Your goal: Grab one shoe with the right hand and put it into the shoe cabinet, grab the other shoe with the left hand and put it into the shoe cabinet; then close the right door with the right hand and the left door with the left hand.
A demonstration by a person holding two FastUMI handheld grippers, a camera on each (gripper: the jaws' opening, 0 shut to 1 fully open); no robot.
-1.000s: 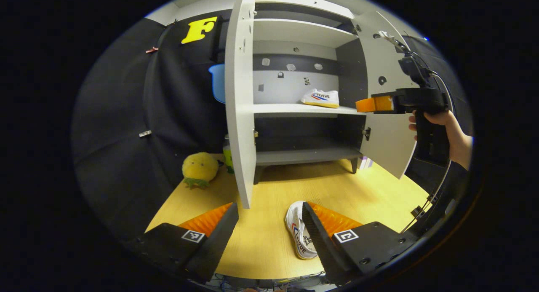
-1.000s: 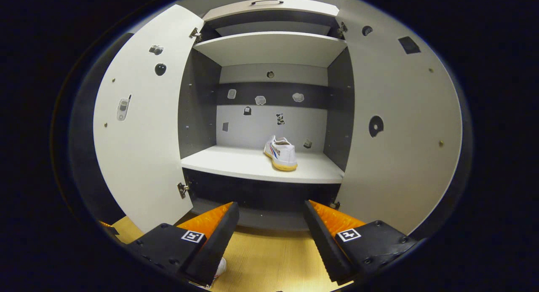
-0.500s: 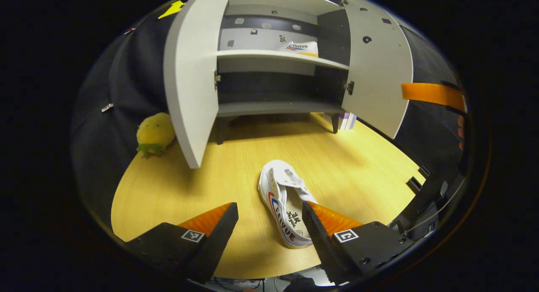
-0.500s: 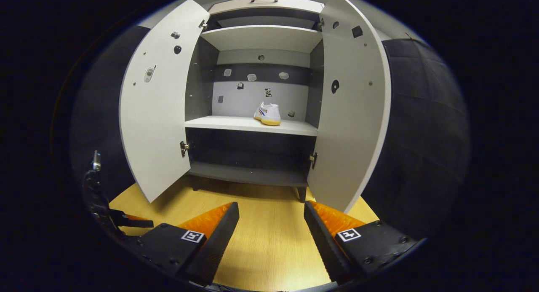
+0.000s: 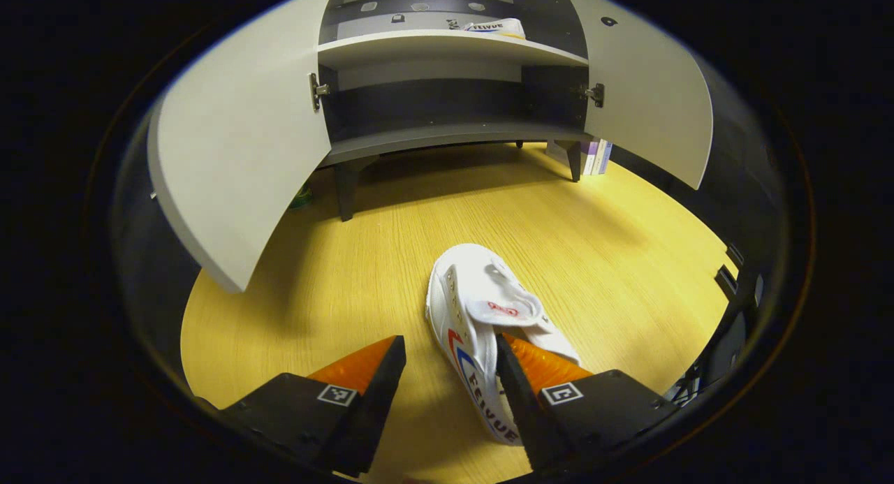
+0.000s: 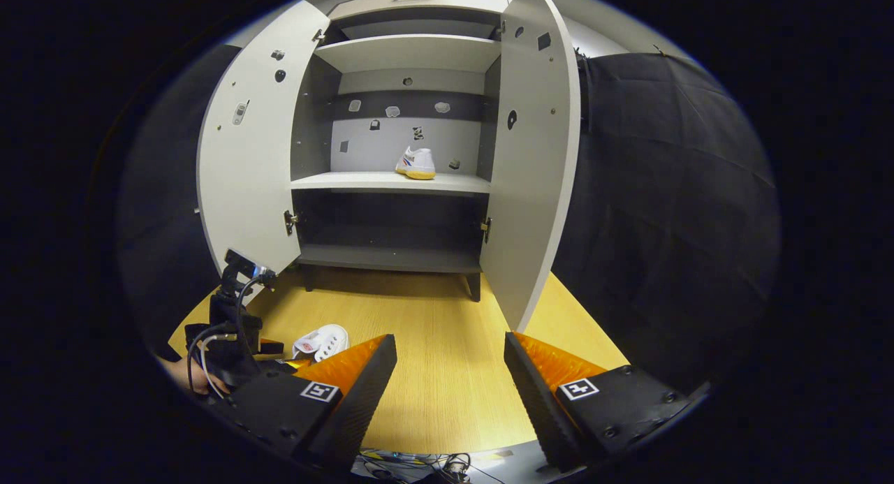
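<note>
A white shoe lies on the wooden table, toe pointing away. My left gripper is open, low over the shoe's heel end: its right finger sits inside the shoe's opening, its left finger out over the table. The other white shoe stands on the middle shelf of the shoe cabinet, whose two doors stand wide open. In the right gripper view that shelved shoe is far ahead, the cabinet open, and my right gripper is open and empty over the table, back from the cabinet. The table shoe lies at lower left beside the left gripper.
The left door and right door swing out over the table. Some books stand by the cabinet's right leg. A hand holds the left gripper at the lower left of the right gripper view. Black cloth hangs right of the cabinet.
My left gripper has dropped and moved in over the shoe on the table, its right finger now in the shoe's opening. My right gripper has drawn back from the cabinet, staying open.
</note>
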